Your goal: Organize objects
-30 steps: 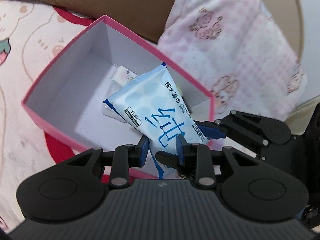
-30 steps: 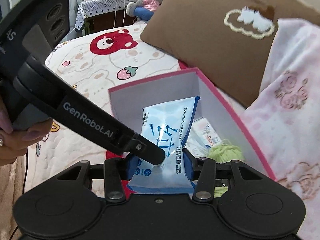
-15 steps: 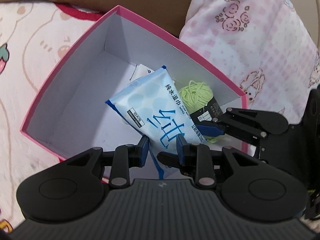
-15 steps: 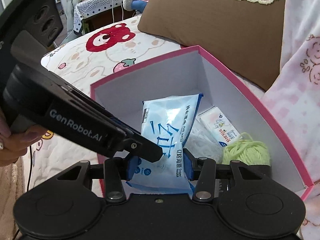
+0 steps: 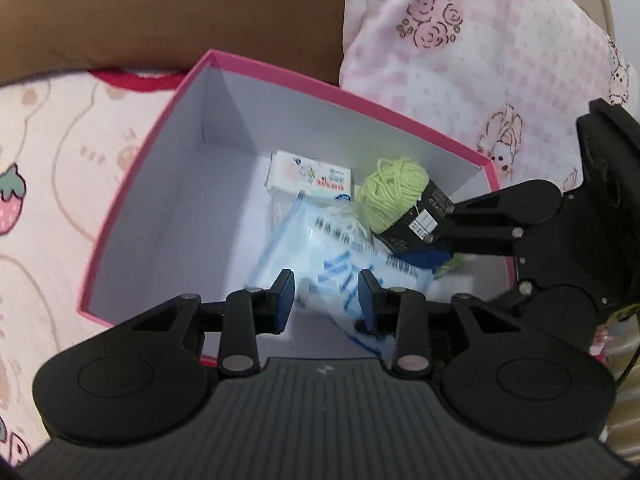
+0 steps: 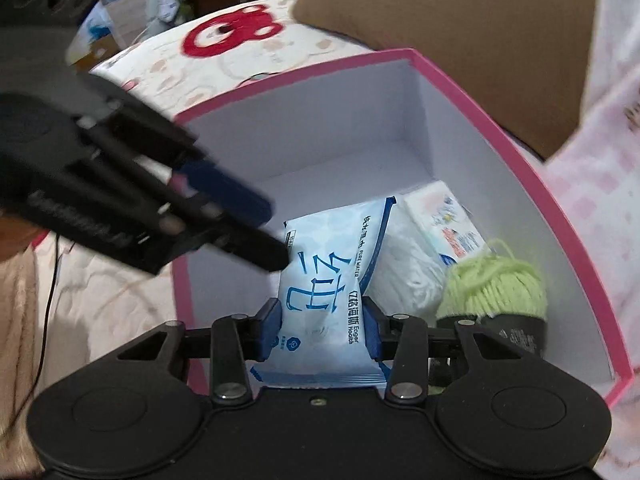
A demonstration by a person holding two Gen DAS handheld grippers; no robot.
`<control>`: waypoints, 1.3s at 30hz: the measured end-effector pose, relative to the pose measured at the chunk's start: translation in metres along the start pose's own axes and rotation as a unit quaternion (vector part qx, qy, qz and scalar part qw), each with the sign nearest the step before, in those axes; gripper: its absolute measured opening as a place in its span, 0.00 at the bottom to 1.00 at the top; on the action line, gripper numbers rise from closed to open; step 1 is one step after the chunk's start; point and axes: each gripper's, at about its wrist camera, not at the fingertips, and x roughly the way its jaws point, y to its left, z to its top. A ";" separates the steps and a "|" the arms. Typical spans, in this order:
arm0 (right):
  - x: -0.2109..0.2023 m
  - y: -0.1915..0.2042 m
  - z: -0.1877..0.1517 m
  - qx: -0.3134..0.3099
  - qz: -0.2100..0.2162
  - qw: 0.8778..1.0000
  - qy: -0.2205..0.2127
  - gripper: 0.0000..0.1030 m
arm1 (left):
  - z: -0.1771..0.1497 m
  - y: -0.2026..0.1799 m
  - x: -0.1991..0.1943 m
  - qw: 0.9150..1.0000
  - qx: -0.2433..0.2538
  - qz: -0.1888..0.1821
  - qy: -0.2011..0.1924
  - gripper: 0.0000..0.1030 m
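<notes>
A pale blue wet wipes pack (image 6: pixel 324 292) hangs inside the pink box (image 6: pixel 500 128), low over its white floor. My right gripper (image 6: pixel 322 330) is shut on the pack's lower end, its jaws closing a little more, both pads pressed on the sides. My left gripper (image 5: pixel 326 300) is opening; the blurred wet wipes pack (image 5: pixel 340 264) lies between its fingers, with the pads off it. In the right wrist view one left fingertip is by the pack's upper left corner. A green yarn ball (image 5: pixel 394 188) and a small tissue pack (image 5: pixel 310 178) lie in the box's far corner.
The pink box (image 5: pixel 352 98) sits on a bed sheet (image 5: pixel 60 160) printed with bears and strawberries. A brown pillow (image 5: pixel 160 12) lies behind it and a pink checked pillow (image 5: pixel 480 60) to the right. A white crinkled bag (image 6: pixel 404 264) rests beside the yarn.
The left jaws have spread and let go of the wipes pack. Both grippers sank toward the box, and the pack now sits deeper inside, still held by the right gripper.
</notes>
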 end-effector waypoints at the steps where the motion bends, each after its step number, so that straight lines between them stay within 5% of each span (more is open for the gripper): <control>1: 0.004 0.001 0.003 -0.009 0.006 1.000 0.008 0.46 | 0.000 0.000 0.000 1.000 0.001 -0.001 -0.003 0.33; 4: 0.012 -0.002 0.015 -0.011 0.018 0.999 0.025 0.46 | 0.001 0.001 0.000 1.000 0.004 0.002 -0.006 0.33; 8: 0.004 -0.012 0.021 0.018 -0.023 0.999 0.018 0.60 | 0.002 0.001 -0.004 0.999 0.008 0.019 -0.026 0.33; 12: -0.008 -0.018 0.008 0.072 -0.052 0.996 0.005 0.60 | 0.004 0.002 -0.007 0.998 0.019 0.043 -0.043 0.34; 15: -0.012 -0.016 -0.003 0.117 -0.058 0.991 0.004 0.46 | 0.005 0.004 -0.005 0.997 0.023 0.053 -0.047 0.34; 21: 0.003 -0.017 -0.018 0.211 -0.055 0.976 0.030 0.37 | 0.005 0.004 -0.001 0.998 0.026 0.053 -0.039 0.34; 28: 0.031 -0.033 -0.032 0.348 0.001 0.937 0.031 0.24 | 0.006 0.005 -0.004 0.998 0.003 0.050 -0.031 0.39; 39: -0.056 0.016 -0.038 0.262 -0.088 0.957 -0.088 0.36 | 0.006 -0.010 -0.031 0.996 -0.010 0.089 -0.021 0.47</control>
